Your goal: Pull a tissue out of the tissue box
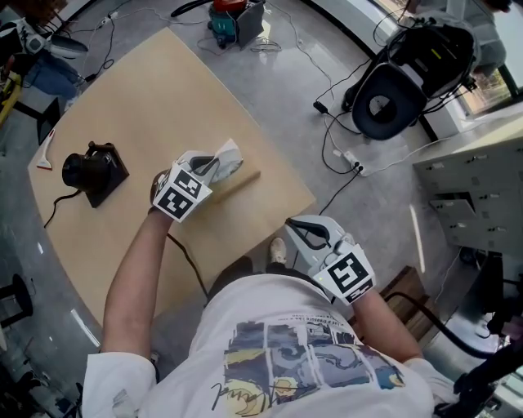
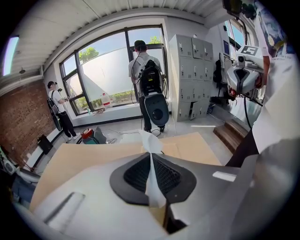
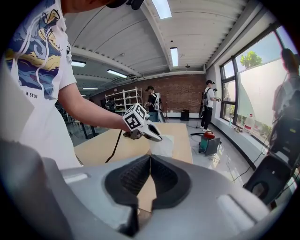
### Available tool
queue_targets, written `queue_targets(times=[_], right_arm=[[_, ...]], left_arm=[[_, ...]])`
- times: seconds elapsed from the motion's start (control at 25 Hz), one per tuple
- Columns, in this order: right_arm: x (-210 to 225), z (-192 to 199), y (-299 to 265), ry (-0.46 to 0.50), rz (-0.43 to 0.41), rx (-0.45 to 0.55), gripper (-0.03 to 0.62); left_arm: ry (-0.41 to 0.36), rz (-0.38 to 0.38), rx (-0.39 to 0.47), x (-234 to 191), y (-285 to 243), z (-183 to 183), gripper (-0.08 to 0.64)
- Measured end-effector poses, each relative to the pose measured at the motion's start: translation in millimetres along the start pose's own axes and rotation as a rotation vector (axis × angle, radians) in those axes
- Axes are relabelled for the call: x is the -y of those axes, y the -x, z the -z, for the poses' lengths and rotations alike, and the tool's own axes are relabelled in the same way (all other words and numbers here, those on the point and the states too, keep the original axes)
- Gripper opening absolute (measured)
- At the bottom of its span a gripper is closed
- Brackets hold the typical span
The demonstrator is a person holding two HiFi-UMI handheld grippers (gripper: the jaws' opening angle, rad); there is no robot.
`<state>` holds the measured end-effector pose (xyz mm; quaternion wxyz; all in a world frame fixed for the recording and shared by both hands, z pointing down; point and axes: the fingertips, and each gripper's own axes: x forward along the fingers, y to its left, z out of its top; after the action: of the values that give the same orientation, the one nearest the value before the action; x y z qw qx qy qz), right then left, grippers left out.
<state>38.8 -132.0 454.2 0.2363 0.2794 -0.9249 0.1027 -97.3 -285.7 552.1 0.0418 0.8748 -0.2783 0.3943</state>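
A white tissue (image 1: 230, 155) stands up out of a tan tissue box (image 1: 242, 181) near the table's right edge. My left gripper (image 1: 216, 168) is shut on the tissue just above the box. In the left gripper view the tissue (image 2: 151, 140) runs as a thin strip between the closed pads, with the box (image 2: 176, 150) behind it. The right gripper view shows the left gripper (image 3: 149, 132) pinching the tissue (image 3: 162, 146) over the table. My right gripper (image 1: 306, 233) hangs off the table's near right corner, its jaws closed together (image 3: 150, 161) with nothing in them.
A black camera on a black base (image 1: 92, 172) sits on the tan table (image 1: 122, 245) at the left, its cable trailing. On the floor lie cables, a black bag (image 1: 404, 82) and a red-teal tool (image 1: 233, 20). People stand by the window (image 2: 147, 79).
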Motion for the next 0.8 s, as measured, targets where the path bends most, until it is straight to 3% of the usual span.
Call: queue_targets(times=[0.8], right_arm=[[-1.8, -2.3, 11.6, 0.064, -0.077, 0.046, 0.005]], left_arm=[[0.017, -0.135, 0.046, 10.4, 55.6, -33.4, 0.008]])
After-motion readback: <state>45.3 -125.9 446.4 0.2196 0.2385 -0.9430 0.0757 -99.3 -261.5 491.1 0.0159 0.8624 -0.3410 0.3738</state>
